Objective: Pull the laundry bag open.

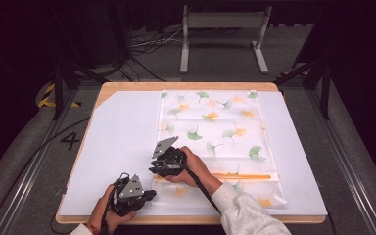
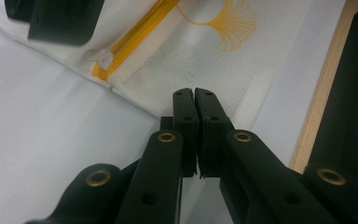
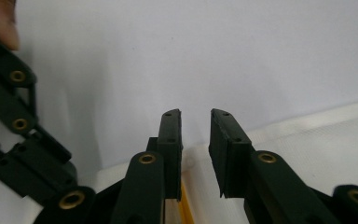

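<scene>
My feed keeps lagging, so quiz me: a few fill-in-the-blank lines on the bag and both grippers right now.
1. The mesh bag is printed with green and orange ginkgo ____.
2. The zipper of the bag is ____ in colour.
3. The left gripper has its jaws ____ on the edge of the bag.
4. The right gripper has its jaws slightly ____.

Missing words: leaves; orange; shut; open

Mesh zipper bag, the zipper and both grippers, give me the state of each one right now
Mesh zipper bag: lying flat on the white sheet.
Zipper: appears closed along its length.
Left gripper: jaws shut, pinching the bag's edge.
Right gripper: jaws slightly open, above the zipper's end, gripping nothing.
</scene>
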A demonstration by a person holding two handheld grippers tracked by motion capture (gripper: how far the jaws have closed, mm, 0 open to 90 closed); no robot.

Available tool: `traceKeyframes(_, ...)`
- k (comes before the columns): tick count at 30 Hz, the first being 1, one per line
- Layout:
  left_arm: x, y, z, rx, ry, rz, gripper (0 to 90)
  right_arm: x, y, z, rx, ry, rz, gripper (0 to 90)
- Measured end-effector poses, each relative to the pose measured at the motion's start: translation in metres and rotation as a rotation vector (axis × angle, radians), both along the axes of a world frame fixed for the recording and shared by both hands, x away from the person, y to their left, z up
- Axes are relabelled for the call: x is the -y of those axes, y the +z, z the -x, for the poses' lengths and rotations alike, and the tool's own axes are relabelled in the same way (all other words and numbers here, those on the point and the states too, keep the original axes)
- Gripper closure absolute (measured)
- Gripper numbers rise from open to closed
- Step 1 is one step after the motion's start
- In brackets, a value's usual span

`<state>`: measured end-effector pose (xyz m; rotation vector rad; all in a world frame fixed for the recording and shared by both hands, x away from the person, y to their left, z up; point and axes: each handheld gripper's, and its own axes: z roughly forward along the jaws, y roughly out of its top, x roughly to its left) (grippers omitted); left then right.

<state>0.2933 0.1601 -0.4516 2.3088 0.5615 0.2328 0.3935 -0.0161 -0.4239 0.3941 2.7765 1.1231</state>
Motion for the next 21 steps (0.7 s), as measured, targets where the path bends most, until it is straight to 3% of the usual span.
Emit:
traceKeyframes(5,-0.001,0.0,0.0,0.002,-0.003,0.001,87.5,-0.004,-0.01,-0.003,-0.021,-0.004,0.041,75.2)
traceKeyframes(11,-0.001,0.0,0.0,0.005,0.003,0.0,86.2,0.008,-0.012,-0.004,-0.032,-0.016,0.055,75.1)
traceKeyframes(16,-0.001,0.0,-0.002,0.001,0.009,0.004,86.0,0.012,-0.01,-0.003,-0.039,-0.015,0.035,75.7)
traceKeyframes(19,-0.001,0.0,-0.002,0.004,0.007,0.002,85.7,0.015,-0.007,-0.001,-0.067,0.015,0.01,77.5)
traceKeyframes(21,-0.002,0.0,-0.002,0.002,0.007,0.005,85.4,0.016,-0.007,-0.001,-0.089,0.046,0.019,78.1)
